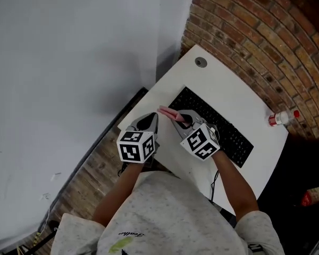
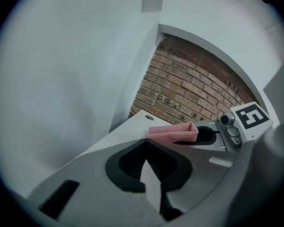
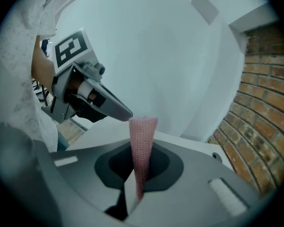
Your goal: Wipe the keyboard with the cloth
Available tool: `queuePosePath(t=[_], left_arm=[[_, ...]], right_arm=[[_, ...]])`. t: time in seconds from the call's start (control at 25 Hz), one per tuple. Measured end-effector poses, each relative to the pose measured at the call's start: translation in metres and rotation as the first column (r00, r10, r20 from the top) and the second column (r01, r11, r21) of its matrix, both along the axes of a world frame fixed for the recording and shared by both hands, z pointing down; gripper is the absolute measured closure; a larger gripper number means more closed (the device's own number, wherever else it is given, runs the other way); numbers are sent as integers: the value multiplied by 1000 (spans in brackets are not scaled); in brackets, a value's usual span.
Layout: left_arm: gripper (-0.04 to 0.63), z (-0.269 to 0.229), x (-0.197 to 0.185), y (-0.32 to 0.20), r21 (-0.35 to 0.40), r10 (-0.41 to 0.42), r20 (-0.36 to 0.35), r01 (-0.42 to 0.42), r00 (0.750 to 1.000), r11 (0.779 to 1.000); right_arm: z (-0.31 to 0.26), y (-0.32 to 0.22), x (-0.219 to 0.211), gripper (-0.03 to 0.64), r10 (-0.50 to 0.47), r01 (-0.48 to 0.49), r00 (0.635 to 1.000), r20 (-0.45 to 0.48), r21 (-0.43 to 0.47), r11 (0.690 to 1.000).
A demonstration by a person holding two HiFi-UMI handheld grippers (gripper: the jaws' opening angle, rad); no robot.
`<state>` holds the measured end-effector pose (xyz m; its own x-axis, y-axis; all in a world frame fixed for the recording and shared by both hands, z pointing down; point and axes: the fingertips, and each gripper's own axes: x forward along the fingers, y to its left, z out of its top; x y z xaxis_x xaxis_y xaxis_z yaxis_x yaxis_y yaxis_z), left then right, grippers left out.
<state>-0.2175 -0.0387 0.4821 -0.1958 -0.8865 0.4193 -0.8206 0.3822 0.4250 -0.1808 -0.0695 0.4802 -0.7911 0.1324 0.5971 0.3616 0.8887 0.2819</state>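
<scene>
A: Where's the cloth (image 1: 168, 112)?

B: Pinched in the right gripper (image 1: 179, 119), whose jaws are closed on it. It sticks out past the tips as a folded pink strip, lifted off the desk (image 1: 239, 97).

A: And the keyboard (image 1: 223, 129)?

B: Flat on the desk. The right gripper hangs over its near left end.

A: The left gripper (image 1: 153, 119)?

B: Jaws together, nothing between them. It sits just beside the right one, its tip close to the cloth's free end; I can't tell whether they touch.

A: The arms?

B: The left arm (image 1: 119, 187) and right arm (image 1: 231, 177) both reach forward from the body, with the grippers side by side and angled inward.
</scene>
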Motion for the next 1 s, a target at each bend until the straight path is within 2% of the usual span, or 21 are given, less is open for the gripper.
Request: queuePosePath(t=[0.24, 0.36, 0.48, 0.68, 0.76, 0.88, 1.0], left_arm=[[603, -14, 21, -38, 9, 136, 53, -136, 989, 991], [603, -20, 39, -61, 5, 216, 76, -217, 973, 976], [603, -29, 62, -83, 5, 301, 104, -303, 948, 953], [603, -44, 99, -108, 4, 398, 219, -409, 891, 913], [601, -50, 113, -116, 10, 432, 238, -447, 870, 895], [600, -57, 133, -126, 19, 480, 252, -500, 840, 866], [600, -66, 157, -132, 24, 526, 273, -552, 806, 833]], right_arm=[[-32, -32, 38, 592, 225, -216, 968, 113, -81, 973], [-48, -49, 62, 592, 329, -316, 931, 158, -104, 943], [-62, -67, 89, 592, 434, -412, 878, 200, -143, 900], [-78, -92, 137, 592, 583, -545, 773, 249, -210, 812], [-82, -101, 157, 592, 639, -594, 722, 265, -235, 769], [-88, -112, 188, 592, 723, -666, 632, 280, -281, 691], [-90, -119, 224, 594, 807, -724, 531, 260, -356, 591]])
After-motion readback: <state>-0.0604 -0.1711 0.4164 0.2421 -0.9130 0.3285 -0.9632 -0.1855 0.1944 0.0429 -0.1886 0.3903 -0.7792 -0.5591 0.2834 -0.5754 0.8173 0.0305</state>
